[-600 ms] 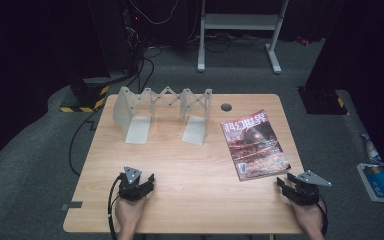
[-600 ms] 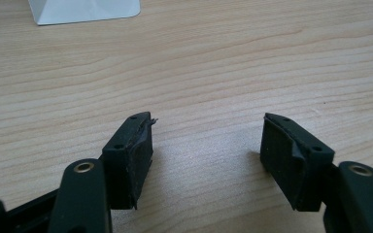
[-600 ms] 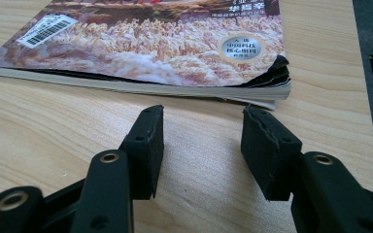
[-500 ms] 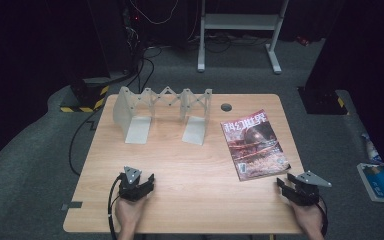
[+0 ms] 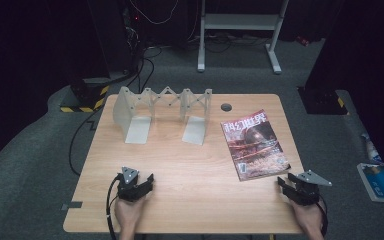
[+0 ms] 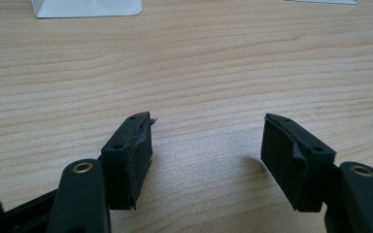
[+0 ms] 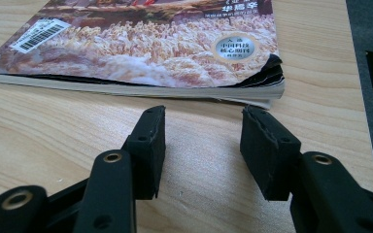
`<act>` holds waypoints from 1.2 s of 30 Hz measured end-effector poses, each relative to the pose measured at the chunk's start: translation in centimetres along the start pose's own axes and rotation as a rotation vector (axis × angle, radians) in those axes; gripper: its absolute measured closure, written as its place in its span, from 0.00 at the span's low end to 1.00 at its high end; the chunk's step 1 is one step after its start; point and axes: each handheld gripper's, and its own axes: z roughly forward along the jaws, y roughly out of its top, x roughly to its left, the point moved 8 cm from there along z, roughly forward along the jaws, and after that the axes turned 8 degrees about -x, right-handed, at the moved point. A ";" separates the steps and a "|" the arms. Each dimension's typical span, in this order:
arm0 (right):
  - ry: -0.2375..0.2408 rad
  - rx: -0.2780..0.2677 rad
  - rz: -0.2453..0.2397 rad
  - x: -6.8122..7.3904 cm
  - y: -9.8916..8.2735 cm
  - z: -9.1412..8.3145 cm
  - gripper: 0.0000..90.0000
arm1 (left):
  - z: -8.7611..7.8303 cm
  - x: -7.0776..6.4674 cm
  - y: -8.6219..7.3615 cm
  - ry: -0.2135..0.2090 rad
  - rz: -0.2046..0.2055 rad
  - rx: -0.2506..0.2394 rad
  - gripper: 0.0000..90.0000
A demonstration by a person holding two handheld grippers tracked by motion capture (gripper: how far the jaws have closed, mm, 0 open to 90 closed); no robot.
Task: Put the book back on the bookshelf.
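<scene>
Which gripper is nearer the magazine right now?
Right. The right gripper sits just off the near right corner of the magazine, jaws open toward it; the left gripper is across the table, well to its left.

Dark room, grey carpet (image 5: 40, 165), wooden table (image 5: 190, 165), white stand (image 5: 240, 22) behind

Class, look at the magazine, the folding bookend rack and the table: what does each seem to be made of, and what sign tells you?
Magazine: paper with a glossy printed cover; stacked page edges and a curled, worn corner show in the right gripper view.
Folding bookend rack: probably matte pale-grey metal or plastic; thin flat plates joined by a scissor lattice.
Table: light wood-grain top, likely laminate, given its even, smooth sheen.
</scene>
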 end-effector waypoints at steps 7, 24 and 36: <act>0.027 0.002 0.074 -0.4 0.1 -0.3 0.59 | 0.0 0.0 0.0 -0.002 0.004 0.003 0.40; 0.035 -0.047 0.062 -0.5 0.8 -0.9 0.76 | 0.1 -0.1 0.0 -0.001 0.007 0.003 0.39; 0.028 -0.062 0.072 -1.6 3.1 -0.2 0.77 | 0.0 0.0 0.0 0.002 0.003 0.001 0.40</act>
